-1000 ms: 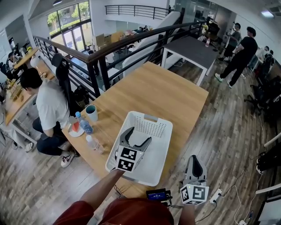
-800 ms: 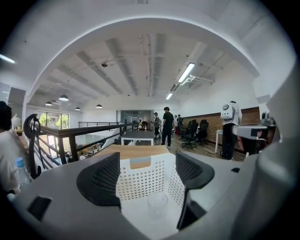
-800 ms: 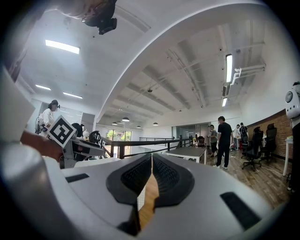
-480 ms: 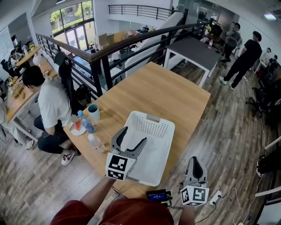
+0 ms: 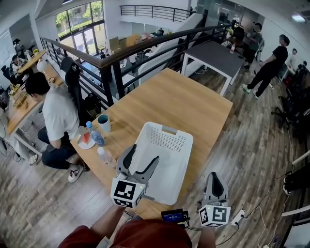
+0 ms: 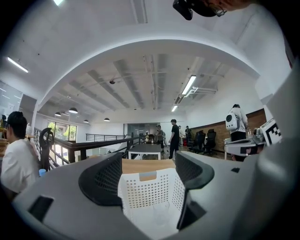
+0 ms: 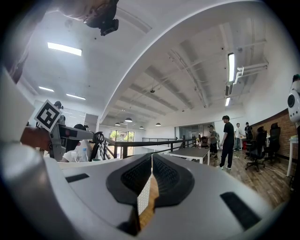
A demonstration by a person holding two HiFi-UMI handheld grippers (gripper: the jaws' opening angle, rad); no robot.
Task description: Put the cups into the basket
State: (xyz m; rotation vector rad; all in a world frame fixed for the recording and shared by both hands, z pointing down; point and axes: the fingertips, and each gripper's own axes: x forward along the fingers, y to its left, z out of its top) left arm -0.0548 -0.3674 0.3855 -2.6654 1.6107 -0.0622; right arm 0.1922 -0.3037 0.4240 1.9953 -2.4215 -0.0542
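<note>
Pulled back from the white perforated plastic basket (image 5: 162, 138), our left hand-held gripper (image 5: 144, 153) gapes empty, right hand-held gripper (image 5: 216, 177) clenched; we reckon the teal cup (image 5: 103, 122) comes next.

Your left gripper (image 5: 143, 154): grey moulded shell, two curved jaws lined with black pads (image 6: 104, 180) of dotted texture, and at the back the left marker cube (image 5: 127, 193), white with black square codes. Your right gripper (image 5: 214, 177): same grey shell, same black textured lining, plus the right marker cube (image 5: 213, 215) with the same black-on-white squares. You wear a dark red top (image 5: 140, 236); sleeve length can't be made out. A small black device (image 5: 173, 215) with a blue-lit screen sits at your front. A black camera unit (image 6: 196, 6) is on your head, seen from below.
</note>
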